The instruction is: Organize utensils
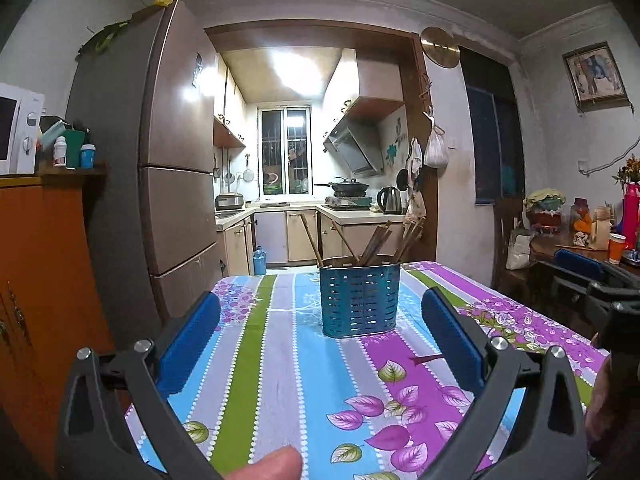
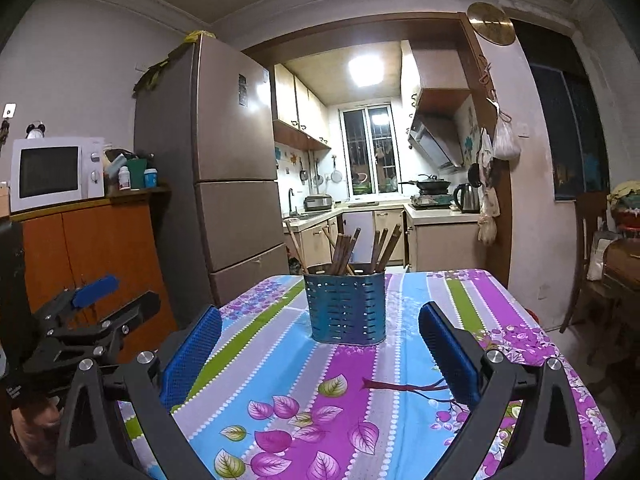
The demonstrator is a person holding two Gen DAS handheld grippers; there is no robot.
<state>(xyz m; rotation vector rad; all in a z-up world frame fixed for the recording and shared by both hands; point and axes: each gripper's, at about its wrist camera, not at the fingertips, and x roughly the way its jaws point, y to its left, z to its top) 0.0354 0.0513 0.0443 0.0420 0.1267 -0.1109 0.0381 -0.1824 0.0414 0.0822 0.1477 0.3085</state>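
A blue perforated metal utensil holder (image 1: 359, 298) stands upright on the floral striped tablecloth (image 1: 280, 380). Several brown wooden chopsticks (image 1: 376, 244) stick up out of it. In the right wrist view the holder (image 2: 345, 306) and chopsticks (image 2: 346, 250) sit straight ahead. My left gripper (image 1: 320, 320) is open and empty, held over the near part of the table, short of the holder. My right gripper (image 2: 320, 334) is open and empty, also short of the holder. The left gripper's body (image 2: 96, 312) shows at the left of the right wrist view.
A tall fridge (image 1: 172, 152) and an orange cabinet (image 1: 44, 264) with a microwave (image 2: 56, 172) stand left of the table. A cluttered side table (image 1: 588, 236) and a chair are at the right. The kitchen lies behind.
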